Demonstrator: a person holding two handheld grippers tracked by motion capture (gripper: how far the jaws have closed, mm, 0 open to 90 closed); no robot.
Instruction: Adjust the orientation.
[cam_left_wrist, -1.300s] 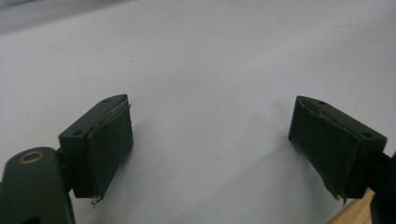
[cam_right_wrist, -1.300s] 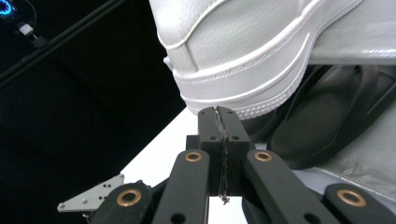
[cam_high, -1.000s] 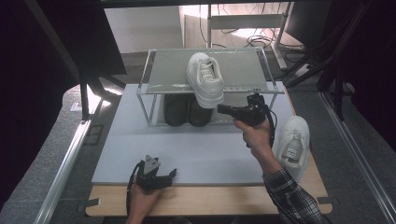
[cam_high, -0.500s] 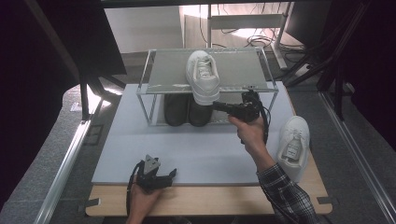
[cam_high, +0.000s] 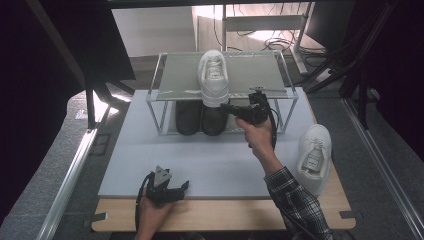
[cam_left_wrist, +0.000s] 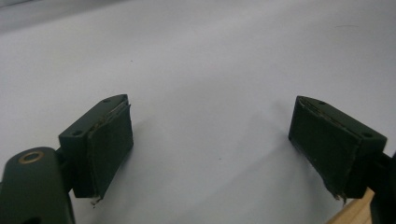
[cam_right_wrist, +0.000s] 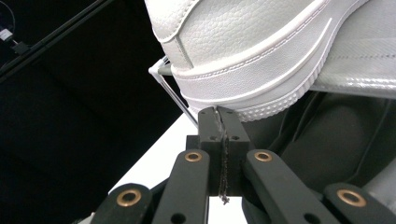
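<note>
Clear two-tier rack w/ metal frame: white leather sneaker on top shelf, heel overhanging front edge; pair of black shoes underneath. Right gripper closed, empty, tips at the sneaker's heel, just under its sole. Right gripper view shows tips touching the sole rim. Left gripper open over grey mat.

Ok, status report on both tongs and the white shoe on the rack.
Right tongs shut, empty, tips at heel of white shoe on rack. Left tongs open, idle over mat. Nothing in the way.
</note>
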